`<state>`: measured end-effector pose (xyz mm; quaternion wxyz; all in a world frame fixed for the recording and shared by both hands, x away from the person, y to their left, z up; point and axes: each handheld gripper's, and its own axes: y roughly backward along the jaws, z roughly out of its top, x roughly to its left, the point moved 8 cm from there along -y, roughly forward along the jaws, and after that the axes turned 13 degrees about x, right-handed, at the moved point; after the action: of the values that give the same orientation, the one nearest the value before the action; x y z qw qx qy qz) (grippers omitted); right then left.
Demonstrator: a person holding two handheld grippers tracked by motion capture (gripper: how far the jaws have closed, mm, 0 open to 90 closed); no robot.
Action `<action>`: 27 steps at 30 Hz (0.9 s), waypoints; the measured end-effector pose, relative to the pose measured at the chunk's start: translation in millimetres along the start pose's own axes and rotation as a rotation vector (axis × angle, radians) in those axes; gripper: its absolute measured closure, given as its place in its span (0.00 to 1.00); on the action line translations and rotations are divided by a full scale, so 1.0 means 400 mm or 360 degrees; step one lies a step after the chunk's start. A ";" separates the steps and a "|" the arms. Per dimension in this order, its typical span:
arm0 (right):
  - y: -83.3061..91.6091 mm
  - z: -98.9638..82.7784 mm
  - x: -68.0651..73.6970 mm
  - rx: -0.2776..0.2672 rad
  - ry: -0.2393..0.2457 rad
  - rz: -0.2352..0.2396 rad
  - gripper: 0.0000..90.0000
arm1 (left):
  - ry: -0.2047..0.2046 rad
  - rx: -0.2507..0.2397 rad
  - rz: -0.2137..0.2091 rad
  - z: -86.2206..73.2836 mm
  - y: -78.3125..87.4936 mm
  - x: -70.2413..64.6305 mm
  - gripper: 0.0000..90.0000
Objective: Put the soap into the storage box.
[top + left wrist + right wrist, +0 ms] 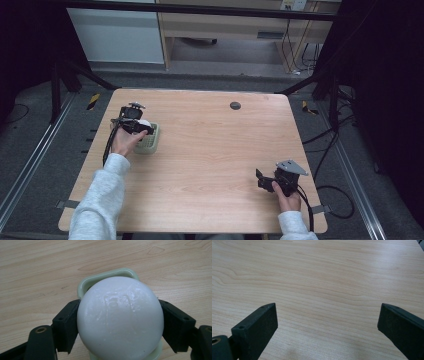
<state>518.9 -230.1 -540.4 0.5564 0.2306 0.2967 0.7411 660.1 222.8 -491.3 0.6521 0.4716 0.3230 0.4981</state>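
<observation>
High view puts your left gripper (145,129) at the table's (210,150) left side, over a pale green basket (153,142) that sits on the wood well in from the left edge. You have a white ball (143,123) between that gripper's jaws, right above the basket's near-left part; whether the ball touches the basket you cannot tell from here.

Your left gripper view gives the grip more closely. The ball (120,318) sits squarely between the two black jaws, one pad (66,326) pressed on its left flank and the other on its right, so your left gripper (120,325) is clamped on the ball, with the jaws held about as wide as the ball itself. The ball's surface is glossy, with a faint raised mark near its top. Behind and under it you see the rounded rim of the basket (100,280), and a sliver of the basket again below the ball at the bottom edge. The ball hides most of the basket's inside.

Your right gripper (261,180) is well apart from all this, low over the table's near-right corner, pointing left. Your right gripper view shows its jaws spread wide, with bare wood grain (324,290) between them; your right gripper (327,317) holds nothing and touches nothing.
</observation>
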 end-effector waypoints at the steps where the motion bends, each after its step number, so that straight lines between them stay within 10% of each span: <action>1: 0.000 0.000 0.000 0.0000 0.0000 0.0000 0.04 | -0.0001 0.0012 -0.0002 0.000 -0.004 -0.001 0.27; 27: 0.001 0.000 0.000 -0.0001 0.0001 0.0000 0.04 | 0.0020 0.0092 0.0004 -0.004 -0.061 -0.004 0.27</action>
<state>518.6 -230.2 -540.2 0.5564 0.2302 0.2968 0.7411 666.7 220.4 -514.7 0.6355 0.4874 0.3407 0.4924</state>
